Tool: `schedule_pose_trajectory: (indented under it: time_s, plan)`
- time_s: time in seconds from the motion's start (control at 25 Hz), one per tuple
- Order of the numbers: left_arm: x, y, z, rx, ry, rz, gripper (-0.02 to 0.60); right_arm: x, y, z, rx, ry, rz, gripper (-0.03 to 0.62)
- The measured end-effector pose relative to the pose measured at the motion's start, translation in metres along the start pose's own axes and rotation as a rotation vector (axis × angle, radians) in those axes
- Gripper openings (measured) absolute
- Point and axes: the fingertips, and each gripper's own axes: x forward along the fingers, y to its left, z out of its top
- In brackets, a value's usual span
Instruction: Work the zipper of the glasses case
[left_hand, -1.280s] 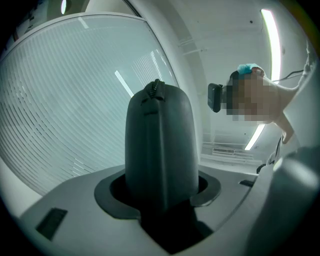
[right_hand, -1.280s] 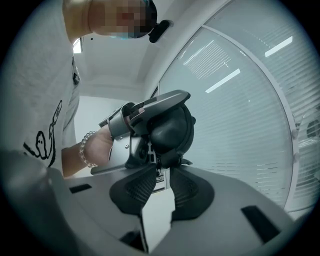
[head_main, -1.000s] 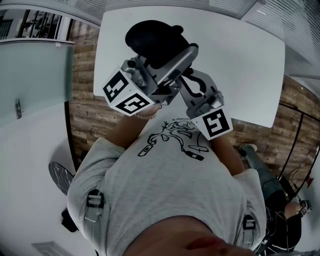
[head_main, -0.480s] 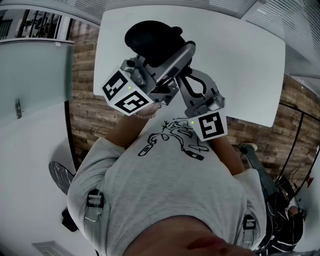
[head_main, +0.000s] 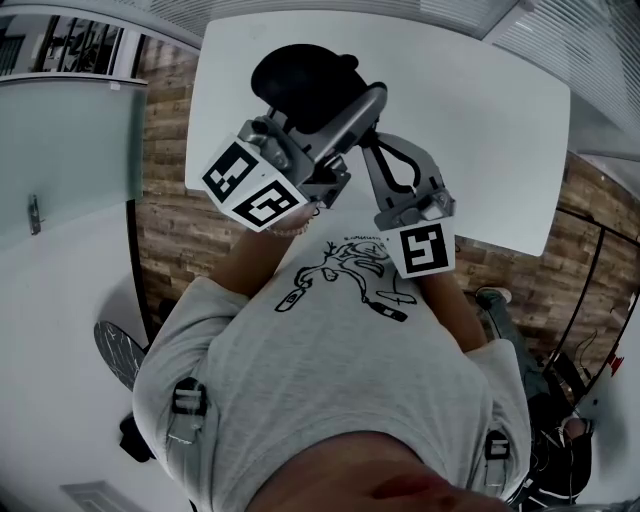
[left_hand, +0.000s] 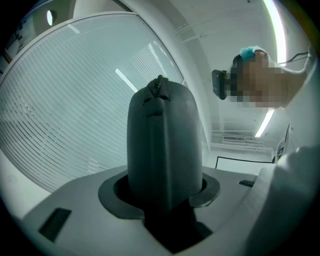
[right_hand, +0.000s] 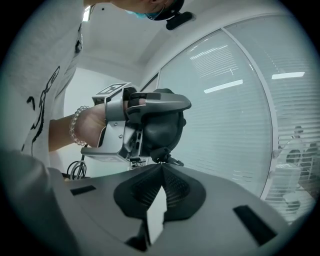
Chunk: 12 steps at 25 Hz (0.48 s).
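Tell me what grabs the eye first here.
A black glasses case stands clamped in the left gripper, held in the air over the white table. The right gripper, jaws shut, pinches its zipper pull.

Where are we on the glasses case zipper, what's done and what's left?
Done: the left gripper has the glasses case clamped. In hand: the right gripper is shut, its tips apparently pinching the zipper pull at the case's end. Left: drawing the pull along the case; how far it has run, these views don't show.
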Motion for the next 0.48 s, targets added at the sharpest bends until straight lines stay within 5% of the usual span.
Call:
schedule_pose_trajectory:
  time_s: [0.48]
  plan:
    - [0.002, 0.002, -0.017, 0.028, 0.088, 0.002, 0.218, -0.004, -0.007, -0.011, -0.046, 0.049, -0.012, 0.006]
